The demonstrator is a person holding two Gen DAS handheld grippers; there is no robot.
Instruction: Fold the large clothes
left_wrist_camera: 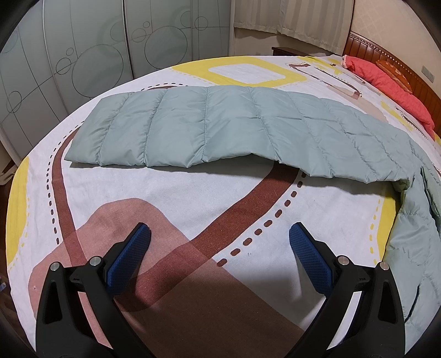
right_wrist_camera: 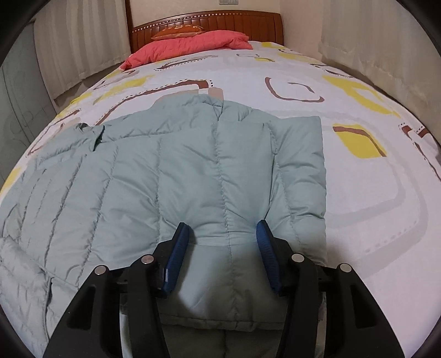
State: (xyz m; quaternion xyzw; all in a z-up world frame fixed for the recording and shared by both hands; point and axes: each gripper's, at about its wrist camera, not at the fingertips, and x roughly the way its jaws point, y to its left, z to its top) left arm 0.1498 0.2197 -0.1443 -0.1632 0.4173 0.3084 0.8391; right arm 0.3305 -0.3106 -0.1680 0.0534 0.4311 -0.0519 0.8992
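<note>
Jacket: the pale green quilted jacket (right_wrist_camera: 171,176) lies flat on the bed, collar towards the headboard, one sleeve folded in along its right edge.
Other sleeve: stretched out long across the sheet (left_wrist_camera: 209,129), well ahead of the left tool.
Left tool: the left tool (left_wrist_camera: 219,247) hangs over bare patterned bedsheet (left_wrist_camera: 193,190), blue pads wide apart, nothing between them.
Right tool: the right tool (right_wrist_camera: 223,247) sits over the jacket's hem, jaws opening, padded fabric bulging up between the blue pads; whether they touch it I cannot tell.
Head of bed: a red quilt (right_wrist_camera: 190,45) lies bunched against the wooden headboard (right_wrist_camera: 220,23).
</note>
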